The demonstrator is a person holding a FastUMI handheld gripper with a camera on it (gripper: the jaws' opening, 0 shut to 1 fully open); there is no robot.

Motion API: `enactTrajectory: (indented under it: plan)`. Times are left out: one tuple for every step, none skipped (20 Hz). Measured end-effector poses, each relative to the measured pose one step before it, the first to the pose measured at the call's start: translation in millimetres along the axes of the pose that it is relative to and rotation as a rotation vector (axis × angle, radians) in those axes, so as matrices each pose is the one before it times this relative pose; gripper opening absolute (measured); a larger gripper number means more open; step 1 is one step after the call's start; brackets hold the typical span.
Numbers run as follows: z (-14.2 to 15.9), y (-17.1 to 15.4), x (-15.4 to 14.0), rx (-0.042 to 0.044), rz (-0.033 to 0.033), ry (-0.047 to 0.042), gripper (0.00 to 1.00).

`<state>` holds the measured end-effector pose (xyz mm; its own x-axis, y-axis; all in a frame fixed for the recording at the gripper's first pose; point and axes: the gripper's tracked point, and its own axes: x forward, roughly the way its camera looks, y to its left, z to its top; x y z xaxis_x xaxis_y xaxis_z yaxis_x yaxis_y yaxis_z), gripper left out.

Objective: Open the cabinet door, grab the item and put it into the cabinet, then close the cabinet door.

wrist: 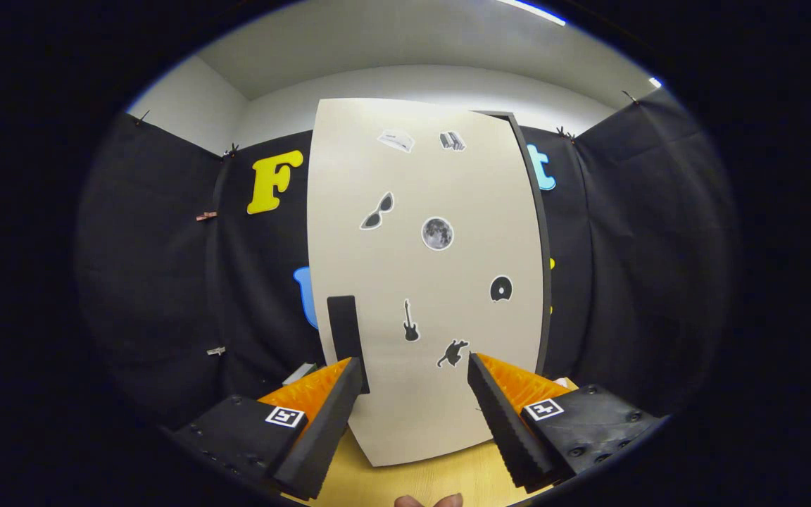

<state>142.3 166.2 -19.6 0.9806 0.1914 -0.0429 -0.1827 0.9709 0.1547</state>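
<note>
Cream-coloured and stuck over with small stickers, the cabinet door stands upright just ahead of the gripper, its long axis running top to bottom and its face turned squarely toward the fingers. It looks shut against the dark cabinet frame seen along its far side, though a slight gap cannot be ruled out from here. A dark upright handle sits low on the door by the edge nearest the left finger, its long axis also vertical. The gripper is spread wide with nothing between its fingers, the left fingertip almost level with the foot of the handle. A small pale item peeks out on the wooden table behind the left finger; what it is cannot be told. A closed door with an empty gripper fits either reaching to pull it open or having just pushed it closed; if opening is in hand, the fingers would need to shift left and close around the handle
</note>
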Motion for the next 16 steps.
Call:
enactTrajectory:
  plan:
    - [2.19,0.47,-0.73,-0.00016,-0.00154,-0.00442,0.97]
    - [0.36,0.37,-0.50,-0.00028,-0.00039,-0.00264,0.97]
    - [1.20,-0.80,-0.39,-0.00101,-0.00171,-0.00317,0.97]
    - [1.20,-0.93,-0.91,-0.00226,-0.00172,-0.00180,0.97]
    - [0.63,0.36,-0.43,-0.00189,-0.00078,-0.00132,0.97]
    - [0.35,-0.05,-0.52,-0.00133,-0.00222,-0.00204,0.97]
    - [-0.15,1.09,-0.57,-0.00142,0.00211,0.00027,0.97]
    - [-0.95,0.50,0.13,-0.00074,0.00006,0.00163,0.97]
    - [-0.97,1.75,0.19,0.00007,0.00252,0.00268,0.97]
    - [-1.12,0.95,1.06,0.00050,0.00262,0.00162,0.97]
    - [-0.90,-0.52,0.96,0.00037,0.00131,0.00157,0.97]
    - [0.43,0.14,0.50,0.00001,0.00091,-0.00047,0.97]
    - [-1.09,1.10,-0.28,0.00061,0.00006,0.00061,0.97]
    - [-1.37,1.73,0.60,0.00191,0.00580,0.00337,0.97]
    - [-1.34,1.06,1.25,-0.00028,0.00409,0.00288,0.97]
    - [0.27,0.52,0.68,-0.00336,0.00335,-0.00050,0.97]
